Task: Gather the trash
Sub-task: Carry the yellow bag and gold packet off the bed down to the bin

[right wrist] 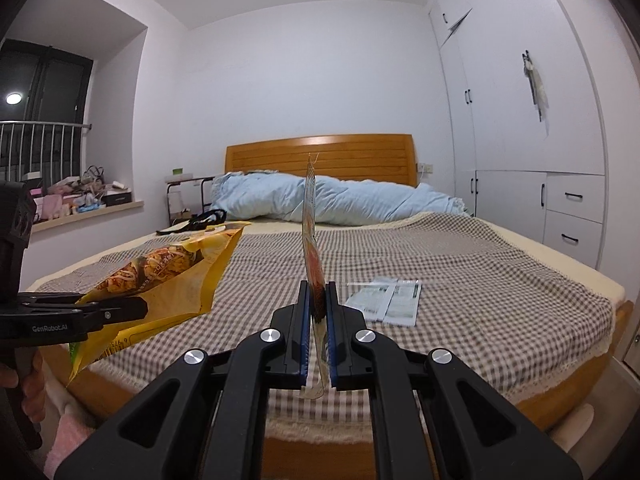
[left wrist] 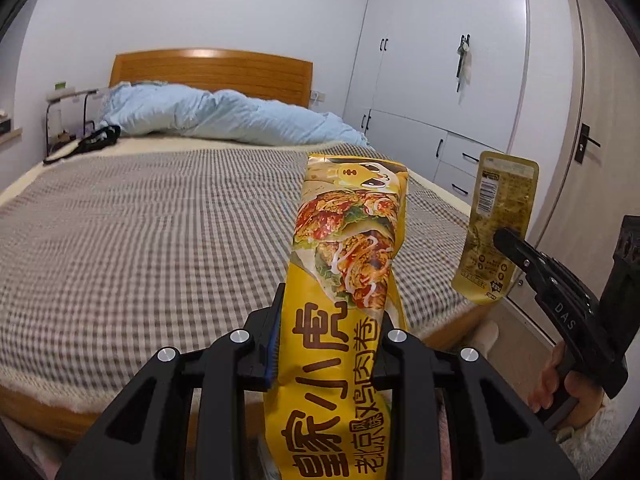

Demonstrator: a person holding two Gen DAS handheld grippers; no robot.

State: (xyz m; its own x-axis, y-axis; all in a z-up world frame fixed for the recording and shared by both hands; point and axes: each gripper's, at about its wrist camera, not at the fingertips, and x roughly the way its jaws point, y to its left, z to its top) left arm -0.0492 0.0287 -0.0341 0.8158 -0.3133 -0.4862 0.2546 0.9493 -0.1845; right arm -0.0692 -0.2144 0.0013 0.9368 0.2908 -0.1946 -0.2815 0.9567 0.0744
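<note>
1. Currently clamped: left gripper [left wrist: 328, 344] pinching the big yellow wrap wrapper [left wrist: 344, 272] around its lower half, picture end rising up and forward, bottom end hanging toward the camera.
2. Likewise clamped: right gripper [right wrist: 318, 320], jaws nearly together on a thin flat sauce sachet [right wrist: 311, 240], seen edge-on in its own view and standing up from the pads; from the left view, gripped at its near edge, barcode side showing.
3. Both pieces lifted off the bed [right wrist: 500, 280], held in the air near its foot, apart from each other.
4. Still lying on the checked bedcover: a white printed packet [right wrist: 386, 300], flat, just right of the right gripper's tips in its view, well short of the blue quilt [right wrist: 360, 200].
5. Step in hand, judged: carrying two collected pieces, with no bin or bag visible in either view.
6. Next move, judged: needs a place to drop both pieces first, since no free jaws remain for the white packet.
7. Calls for care on release: thin sachet may cling to a pad; wrapper is light and may flutter off target.
8. Afterwards: back to the bed for the white packet, approached low and flat to get a jaw under its edge.
</note>
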